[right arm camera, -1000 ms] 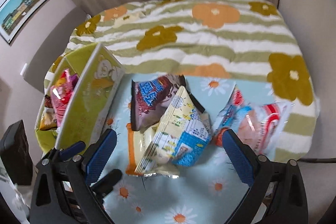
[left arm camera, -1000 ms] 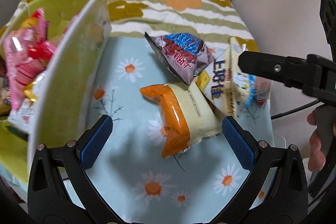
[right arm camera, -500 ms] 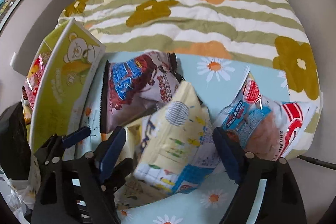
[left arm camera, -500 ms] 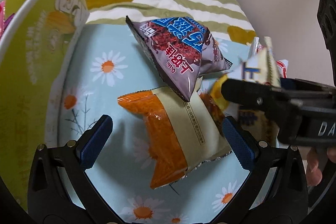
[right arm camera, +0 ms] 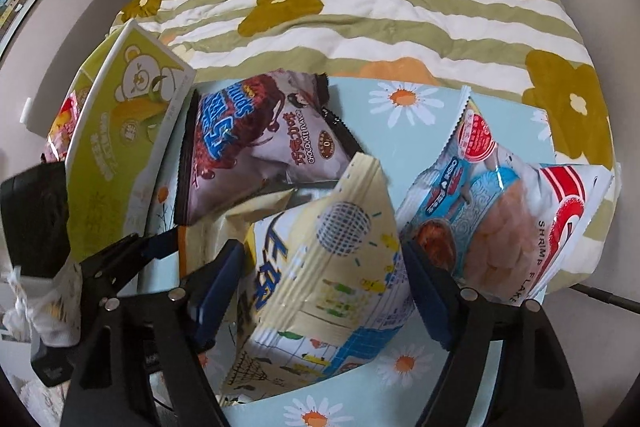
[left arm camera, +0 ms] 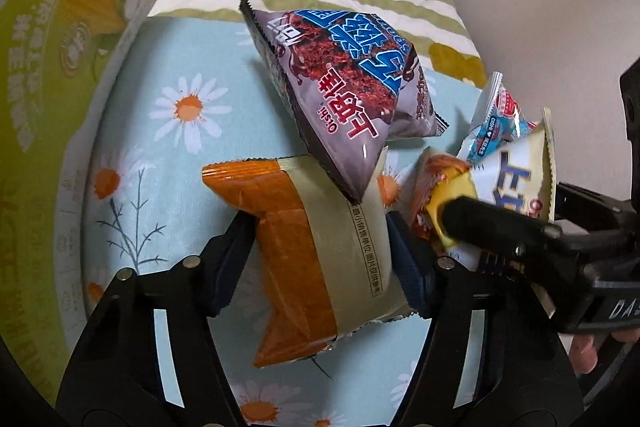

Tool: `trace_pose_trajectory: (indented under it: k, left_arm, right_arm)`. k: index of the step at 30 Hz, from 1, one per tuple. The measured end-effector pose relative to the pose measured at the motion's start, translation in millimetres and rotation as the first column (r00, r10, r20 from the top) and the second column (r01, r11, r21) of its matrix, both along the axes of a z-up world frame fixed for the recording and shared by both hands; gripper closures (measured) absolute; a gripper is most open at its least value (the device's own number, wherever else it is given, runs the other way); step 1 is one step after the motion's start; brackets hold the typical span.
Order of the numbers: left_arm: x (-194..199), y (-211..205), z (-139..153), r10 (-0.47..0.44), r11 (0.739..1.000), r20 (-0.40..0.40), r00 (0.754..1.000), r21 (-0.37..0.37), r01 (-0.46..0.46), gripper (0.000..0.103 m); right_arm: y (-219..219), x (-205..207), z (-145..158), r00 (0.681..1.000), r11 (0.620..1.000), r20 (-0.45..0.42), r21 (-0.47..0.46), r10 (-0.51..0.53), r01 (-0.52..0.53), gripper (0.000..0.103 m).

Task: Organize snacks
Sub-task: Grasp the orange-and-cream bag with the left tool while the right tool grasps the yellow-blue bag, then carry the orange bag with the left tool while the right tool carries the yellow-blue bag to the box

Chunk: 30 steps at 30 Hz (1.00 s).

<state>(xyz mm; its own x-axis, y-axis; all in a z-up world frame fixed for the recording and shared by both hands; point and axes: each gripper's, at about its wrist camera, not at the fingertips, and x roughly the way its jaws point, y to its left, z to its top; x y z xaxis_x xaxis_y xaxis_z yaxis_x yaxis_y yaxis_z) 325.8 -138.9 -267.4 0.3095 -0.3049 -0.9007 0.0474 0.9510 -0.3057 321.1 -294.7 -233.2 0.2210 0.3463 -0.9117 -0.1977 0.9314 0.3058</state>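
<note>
- While both tongs are already closed on packets, the snacks lie in a loose heap on a daisy cloth [left arm camera: 188,115] spread over a striped quilt [right arm camera: 360,7].
- Left tongs [left arm camera: 320,247], low centre of the left view, pinch the orange packet [left arm camera: 304,251] across its middle, one pad on each long side.
- Right tongs [right arm camera: 320,283], low centre of the right view, grip the yellow packet [right arm camera: 332,267] across its lower half; its top corner stands free, pointing up.
- A chocolate packet [left arm camera: 344,83] sits upper centre in the left view, its lower corner resting on the orange one, so lifting the orange packet will likely tip it.
- A shrimp packet [right arm camera: 500,227] lies at the right of the right view, just beside the yellow one; whether they touch is hard to tell.
- A green box [right arm camera: 124,147] stands at the left edge of both views, with red-wrapped snacks [right arm camera: 60,123] showing behind its wall; I judge it the likely place for the packets.
- Handling, as a judgement: these are light, air-puffed foil bags, soft, crinkly and slippery, with brittle contents.
- A hard squeeze could crush what is inside or burst a seam; a loose one lets the film slide out.
- Best hold is across the body near a sealed end, where the film is flatter and stiffer.
</note>
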Motion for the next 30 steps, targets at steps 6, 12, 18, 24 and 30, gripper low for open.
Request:
trace_pose_trajectory:
  k: [6, 12, 18, 24, 30]
  left_arm:
    - [-10.7, 7.2, 2.1, -0.007, 1.0, -0.005, 1.0, 0.03, 0.007, 0.044]
    - [-31.2, 24.1, 7.5, 0.001, 0.999, 0.003, 1.0, 0.048, -0.001, 0.046]
    - [-53.5, 30.4, 22.8, 0.014, 0.999, 0.039, 0.999, 0.042, -0.016, 0.046]
    - [-78.1, 29.9, 59.2, 0.023, 0.999, 0.114, 0.993, 0.021, -0.026, 0.046]
    - [-113.7, 38.2, 117.7, 0.05, 0.999, 0.227, 0.973, 0.006, -0.053, 0.046]
  right_arm:
    - [0.9, -10.6, -0.8, 1.0, 1.0, -0.002, 0.014, 0.019, -0.019, 0.036]
    - [4.4, -22.7, 4.8, 0.999, 0.999, 0.023, 0.026, 0.047, -0.048, 0.049]
    - [4.9, -37.2, 16.1, 0.996, 0.998, 0.064, 0.037, 0.054, -0.057, 0.054]
    - [0.8, -53.8, 35.4, 0.992, 0.997, 0.111, 0.048, 0.053, -0.059, 0.054]
    - [0.9, -74.4, 75.1, 0.979, 0.995, 0.196, 0.069, 0.06, -0.075, 0.054]
